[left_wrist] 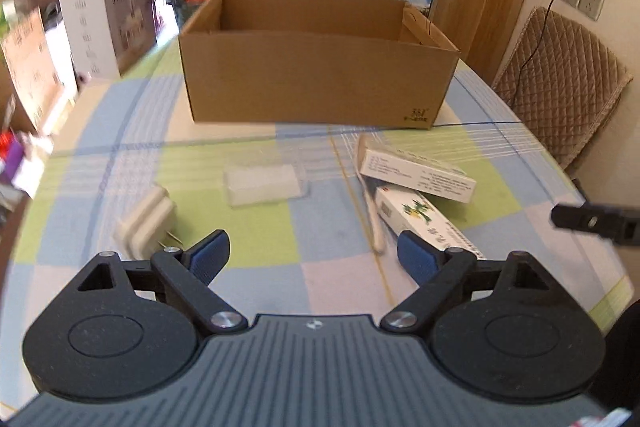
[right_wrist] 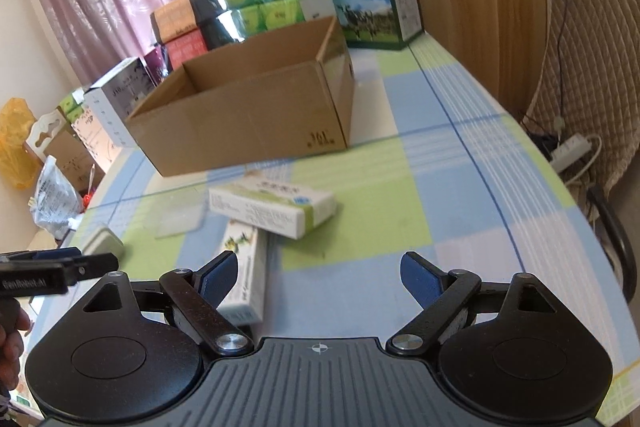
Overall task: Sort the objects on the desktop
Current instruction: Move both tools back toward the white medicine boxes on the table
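Cardboard box (left_wrist: 316,79) empty, white spoon (left_wrist: 374,215) left-view only, both grippers (left_wrist: 313,257) (right_wrist: 318,277) spread wide

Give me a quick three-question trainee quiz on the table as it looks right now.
1. True or false: the left tongs are clamped on the white charger plug.
2. Which item lies partly on top of another?
A. the clear plastic case
B. the white medicine box
C. the charger plug
3. Fill in: the cardboard box stands ____ at the top.

Key
1. False: both the left tongs and the right tongs are open and hold nothing.
2. B: it rests across the far end of the box with the green plant print.
3. Open.
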